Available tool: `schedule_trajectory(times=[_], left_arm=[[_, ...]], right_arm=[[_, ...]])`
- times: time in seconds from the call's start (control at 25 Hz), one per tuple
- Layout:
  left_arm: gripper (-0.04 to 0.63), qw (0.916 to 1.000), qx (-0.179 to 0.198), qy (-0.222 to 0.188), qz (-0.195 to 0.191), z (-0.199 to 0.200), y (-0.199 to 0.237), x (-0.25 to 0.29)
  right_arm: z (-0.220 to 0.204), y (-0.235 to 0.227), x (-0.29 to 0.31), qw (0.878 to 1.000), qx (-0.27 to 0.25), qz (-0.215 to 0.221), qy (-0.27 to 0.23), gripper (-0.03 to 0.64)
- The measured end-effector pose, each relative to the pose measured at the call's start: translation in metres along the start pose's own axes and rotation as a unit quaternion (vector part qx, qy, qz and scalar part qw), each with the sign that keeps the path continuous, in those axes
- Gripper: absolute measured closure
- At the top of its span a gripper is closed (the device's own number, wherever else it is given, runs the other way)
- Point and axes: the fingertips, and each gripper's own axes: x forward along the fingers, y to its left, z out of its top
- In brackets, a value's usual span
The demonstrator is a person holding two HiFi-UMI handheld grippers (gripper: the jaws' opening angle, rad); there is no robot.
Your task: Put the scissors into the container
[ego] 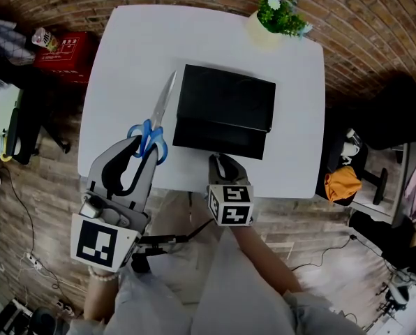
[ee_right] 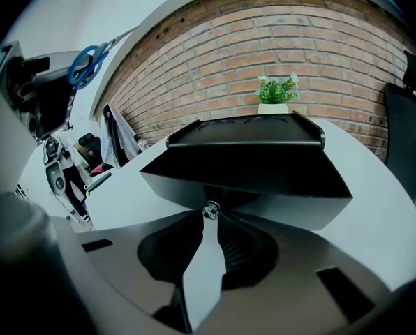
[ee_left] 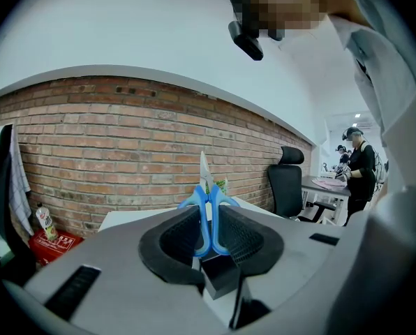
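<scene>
Room: brick wall (ee_left: 110, 138) behind the desk, plank floor (ego: 40, 187) around it, a red box (ego: 65, 51) on the floor off the left edge, and a black office chair (ee_left: 286, 180) to one side.
Desk (ego: 124, 61): white and square-cornered. A broad bare strip runs down its left side and another across the far side; a narrower strip lies right of the container.
Container (ego: 225, 103): black, boxy, the largest thing on the desk. It sits nearer the near edge than the far one, and its front panel is tilted outward toward the person.
Plant (ego: 278, 16): a small green pot plant at the far right corner, well apart from the container.
Left claw (ego: 145, 145): pressed onto the scissors' handles and held over the desk's left strip, near the front edge.
Scissors (ego: 160, 110): blue looped handles, pale metal blades closed together. They are pinched at the handles, lifted off the desk, just left of the container and outside it, with the blades pointing away from the person.
Right claw (ego: 222, 160): at the desk's near edge against the container's front, pressed together on the knob.
Knob (ee_right: 210, 210): a tiny shiny stud on the tilted front panel, caught at the claw's tips.
</scene>
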Motion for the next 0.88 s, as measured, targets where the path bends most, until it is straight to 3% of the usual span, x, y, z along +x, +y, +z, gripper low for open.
schedule_trajectory(times=[0.44, 0.56, 0.88], left_arm=[[0.495, 0.9999, -0.007, 0.006, -0.005, 0.003, -0.006, -0.001], [0.495, 0.9999, 0.0, -0.008, -0.009, 0.005, -0.009, -0.005], [0.495, 0.9998, -0.014, 0.008, -0.012, -0.004, -0.013, -0.012]], right_arm=[[-0.025, 0.017, -0.022, 0.999, 0.004, 0.021, 0.027, 0.532], [-0.032, 0.023, -0.028, 0.999, -0.004, 0.021, 0.024, 0.532], [-0.034, 0.02, -0.025, 0.999, -0.013, 0.023, 0.028, 0.532]])
